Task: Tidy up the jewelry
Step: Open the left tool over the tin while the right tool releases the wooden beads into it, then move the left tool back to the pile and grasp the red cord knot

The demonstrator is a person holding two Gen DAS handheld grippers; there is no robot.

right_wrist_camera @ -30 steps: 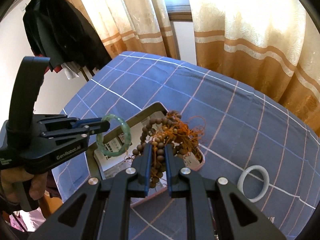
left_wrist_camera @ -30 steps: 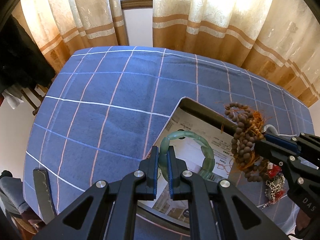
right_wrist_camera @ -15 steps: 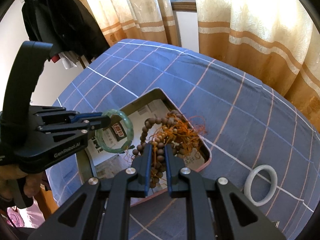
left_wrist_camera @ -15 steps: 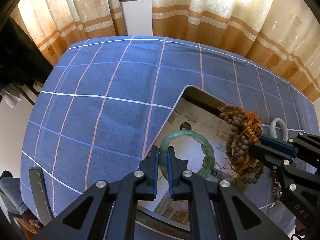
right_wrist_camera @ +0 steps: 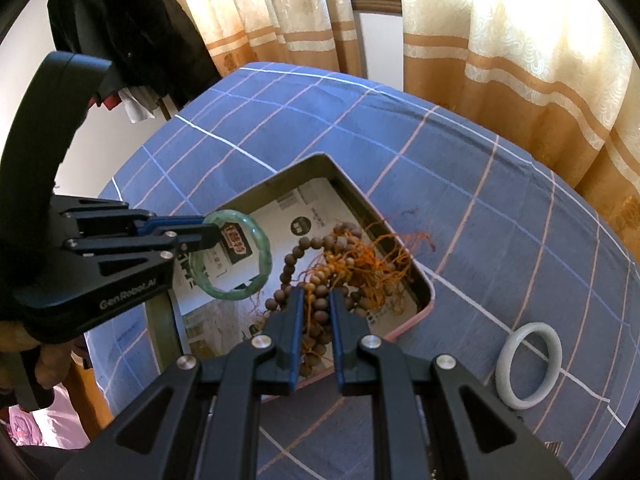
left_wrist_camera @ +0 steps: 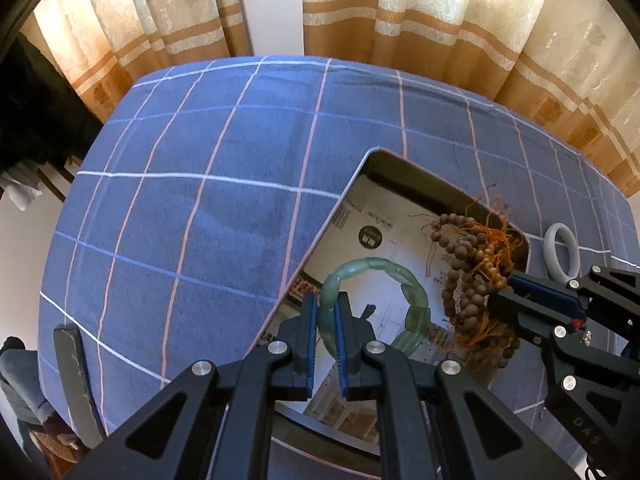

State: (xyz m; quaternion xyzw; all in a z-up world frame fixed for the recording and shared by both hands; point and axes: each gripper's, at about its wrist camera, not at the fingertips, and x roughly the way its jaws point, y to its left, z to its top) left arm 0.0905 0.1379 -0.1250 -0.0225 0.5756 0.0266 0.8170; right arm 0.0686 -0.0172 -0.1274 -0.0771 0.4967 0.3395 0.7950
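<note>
Blue checked tablecloth [left_wrist_camera: 192, 216] covers the table, cream-and-tan curtains [left_wrist_camera: 420, 20] hanging behind it at 12 o'clock. Dark garments [right_wrist_camera: 120, 20] hang at 10 o'clock in the right wrist view.

Open metal tin [left_wrist_camera: 404, 178] sits on the cloth, its floor lined with printed paper [left_wrist_camera: 372, 236]. In the left wrist view it fills the 3 to 5 o'clock sector; in the right wrist view it lies at centre.

Left gripper [left_wrist_camera: 325, 312]: jaws nearly together, pinching the rim of a green jade bangle [left_wrist_camera: 412, 304], which stands on edge above the tin's paper lining. Whether it touches the lining, cannot tell.

Right gripper [right_wrist_camera: 316, 308]: jaws narrowly parted, clamped on a bundle of brown wooden beads [right_wrist_camera: 320, 276] tangled with orange cord [right_wrist_camera: 380, 268]. The bundle hangs over the tin's interior, at 3 o'clock from the bangle in the left wrist view, near it but apart.

Pale white bangle [right_wrist_camera: 528, 364] lies flat on the cloth outside the tin, at 4 o'clock in the right wrist view, well clear of both grippers.

Small silvery beads [left_wrist_camera: 586, 336] show behind the right gripper's frame, too hidden to identify.
</note>
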